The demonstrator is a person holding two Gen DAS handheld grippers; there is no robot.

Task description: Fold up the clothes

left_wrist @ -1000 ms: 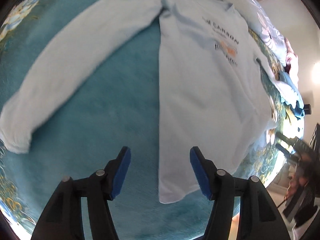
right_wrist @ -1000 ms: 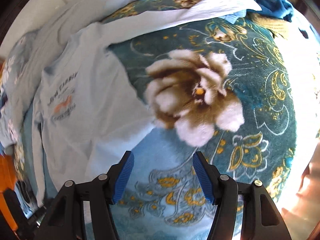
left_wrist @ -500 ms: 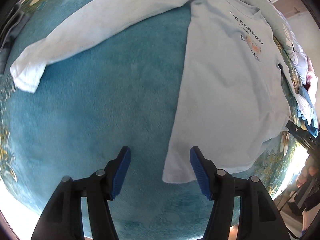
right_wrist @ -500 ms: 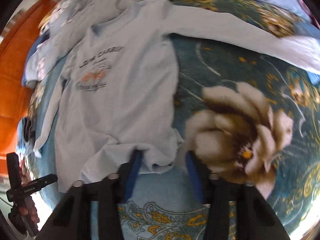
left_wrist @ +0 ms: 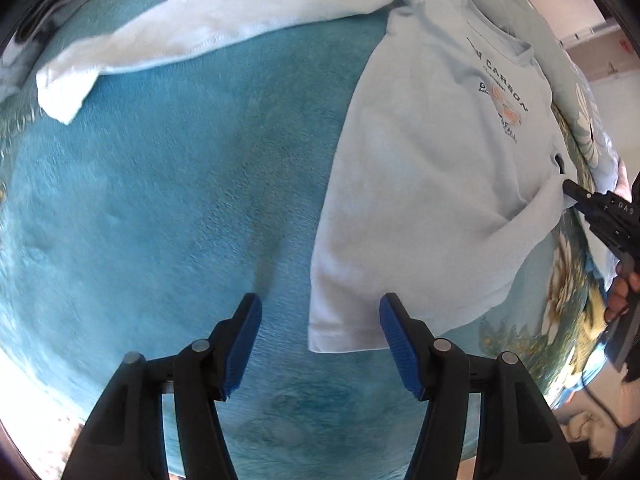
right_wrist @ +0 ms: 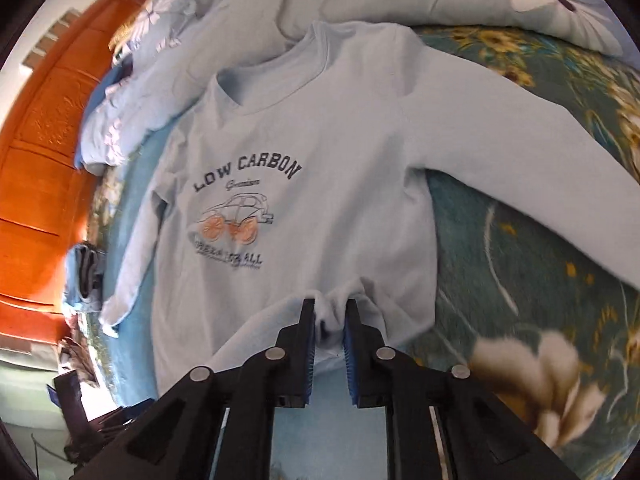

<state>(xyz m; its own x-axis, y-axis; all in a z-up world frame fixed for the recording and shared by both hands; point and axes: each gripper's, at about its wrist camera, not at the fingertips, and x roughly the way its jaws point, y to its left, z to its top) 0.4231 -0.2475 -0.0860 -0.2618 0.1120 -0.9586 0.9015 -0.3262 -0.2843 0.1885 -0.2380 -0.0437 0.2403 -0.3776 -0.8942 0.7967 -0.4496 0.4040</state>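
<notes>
A: Left wrist view?
B: The left gripper [left_wrist: 320, 340] is spread above the sweatshirt [left_wrist: 432, 184] hem corner, on the teal blanket [left_wrist: 180, 200].
A: Right wrist view?
B: The right gripper [right_wrist: 329, 320] is closing, hem fabric bunched between its pads.

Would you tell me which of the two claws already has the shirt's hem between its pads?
The right claw: it is closing on the light blue long-sleeved shirt's bunched hem. The left claw is open, hovering over the other hem corner.
</notes>
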